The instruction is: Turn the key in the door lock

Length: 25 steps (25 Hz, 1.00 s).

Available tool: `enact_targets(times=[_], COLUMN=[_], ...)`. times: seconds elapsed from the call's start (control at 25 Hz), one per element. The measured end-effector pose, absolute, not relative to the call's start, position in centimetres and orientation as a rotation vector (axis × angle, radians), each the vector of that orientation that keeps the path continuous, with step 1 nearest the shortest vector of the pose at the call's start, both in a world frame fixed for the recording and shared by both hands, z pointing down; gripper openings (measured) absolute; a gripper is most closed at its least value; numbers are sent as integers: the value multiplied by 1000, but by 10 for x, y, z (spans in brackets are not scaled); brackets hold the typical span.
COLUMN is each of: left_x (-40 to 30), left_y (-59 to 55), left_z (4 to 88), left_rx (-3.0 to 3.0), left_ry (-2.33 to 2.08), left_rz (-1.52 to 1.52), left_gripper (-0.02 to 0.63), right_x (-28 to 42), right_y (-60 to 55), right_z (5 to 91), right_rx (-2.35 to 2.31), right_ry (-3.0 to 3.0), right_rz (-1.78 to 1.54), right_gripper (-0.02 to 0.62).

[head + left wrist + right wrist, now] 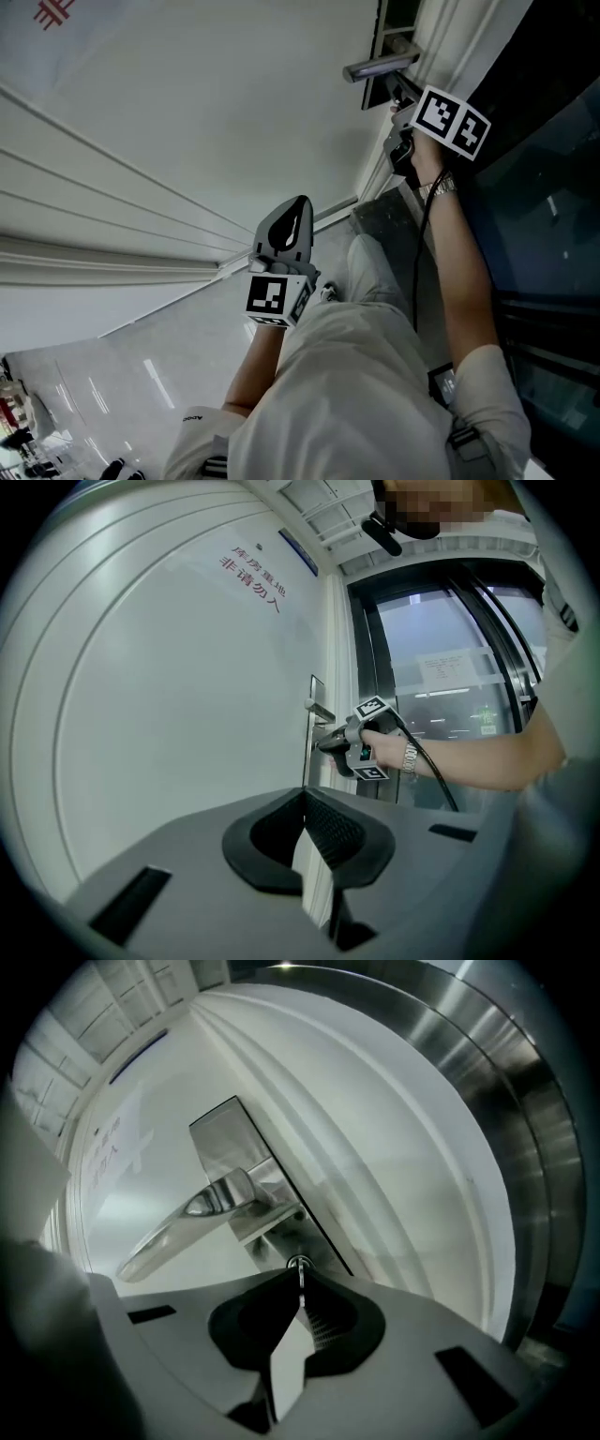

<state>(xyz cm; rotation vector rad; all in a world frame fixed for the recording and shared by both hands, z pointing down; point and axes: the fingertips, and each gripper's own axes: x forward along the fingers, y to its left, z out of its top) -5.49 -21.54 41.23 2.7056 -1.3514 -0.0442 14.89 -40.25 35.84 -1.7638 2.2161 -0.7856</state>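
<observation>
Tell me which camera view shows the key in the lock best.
The right gripper view: the key sits close up, clamped between shut jaws near the door handle. In the head view and the left gripper view, the right gripper hides it.

White painted door panel: smooth, satin, faint sheen. Silver metal lever handle: polished, mirror-glossy. Grey metal lock plate behind it: duller, brushed look. Small silver metal key: bright, shiny. Right gripper and left gripper: grey matt plastic shells, smooth. Black pads: finely ribbed, rubbery-looking. Pale floor tiles: glossy, mirroring lights. Dark glass pane: glossy. Silver metal wristwatch band: shiny. Light trousers: matt cloth.
</observation>
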Motion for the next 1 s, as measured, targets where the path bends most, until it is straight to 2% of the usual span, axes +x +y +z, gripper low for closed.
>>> enact_targets(times=[0.48, 1.0], left_x=[-52, 5], left_y=[-231, -240], left_z=[392, 367], left_rx=[2683, 2716], left_ry=[-1491, -1572], left_rz=[-17, 60], left_gripper=[9, 9], right_x=[149, 152], right_y=[-404, -403], right_z=[361, 359], right_rx=[-1412, -1142], right_ry=[1953, 1785], right_rz=[-1067, -1216], right_gripper=[12, 20])
